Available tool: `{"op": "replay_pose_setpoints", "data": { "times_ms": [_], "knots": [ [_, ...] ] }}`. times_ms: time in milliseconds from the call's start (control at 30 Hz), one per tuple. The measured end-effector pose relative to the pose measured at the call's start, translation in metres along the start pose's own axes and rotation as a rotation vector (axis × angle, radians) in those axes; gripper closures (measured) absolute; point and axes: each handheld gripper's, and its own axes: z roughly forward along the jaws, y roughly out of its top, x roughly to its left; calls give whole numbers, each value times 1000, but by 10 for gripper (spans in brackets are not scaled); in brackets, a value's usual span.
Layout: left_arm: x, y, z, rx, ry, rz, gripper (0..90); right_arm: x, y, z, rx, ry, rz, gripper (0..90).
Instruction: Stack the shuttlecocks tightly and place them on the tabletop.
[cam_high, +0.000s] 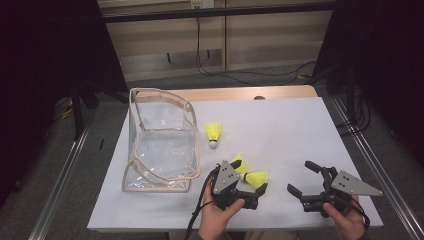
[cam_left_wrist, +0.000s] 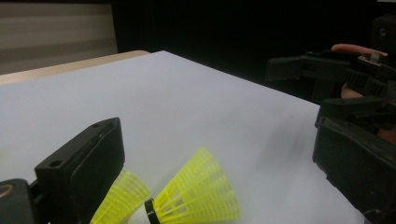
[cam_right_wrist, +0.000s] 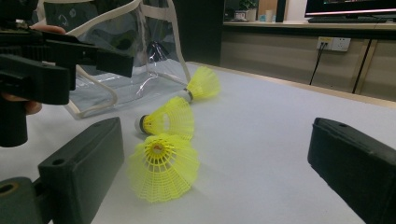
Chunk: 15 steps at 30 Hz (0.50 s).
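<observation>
1. The left gripper (cam_high: 248, 196), held at the table's near edge, has its fingers spread wide, holding nothing; two yellow shuttlecocks lie between and just ahead of them.
2. The nearest shuttlecock (cam_high: 256, 177) points its skirt toward 3 o'clock; the second shuttlecock (cam_high: 239, 162) lies just beside it at 10 o'clock.
3. The right gripper (cam_high: 303, 179), at 3 o'clock of these, is wide open and empty.
4. A third shuttlecock (cam_high: 214, 133) lies farther back on the white table (cam_high: 280, 130), beside the clear pouch (cam_high: 160, 140) at 9 o'clock.
</observation>
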Motion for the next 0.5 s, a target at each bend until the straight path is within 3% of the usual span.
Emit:
{"op": "replay_pose_setpoints", "data": {
  "times_ms": [500],
  "knots": [
    [18, 18, 21, 4, 85, -51, 25, 0, 0, 0, -2, 2, 2, 32]
  ]
}}
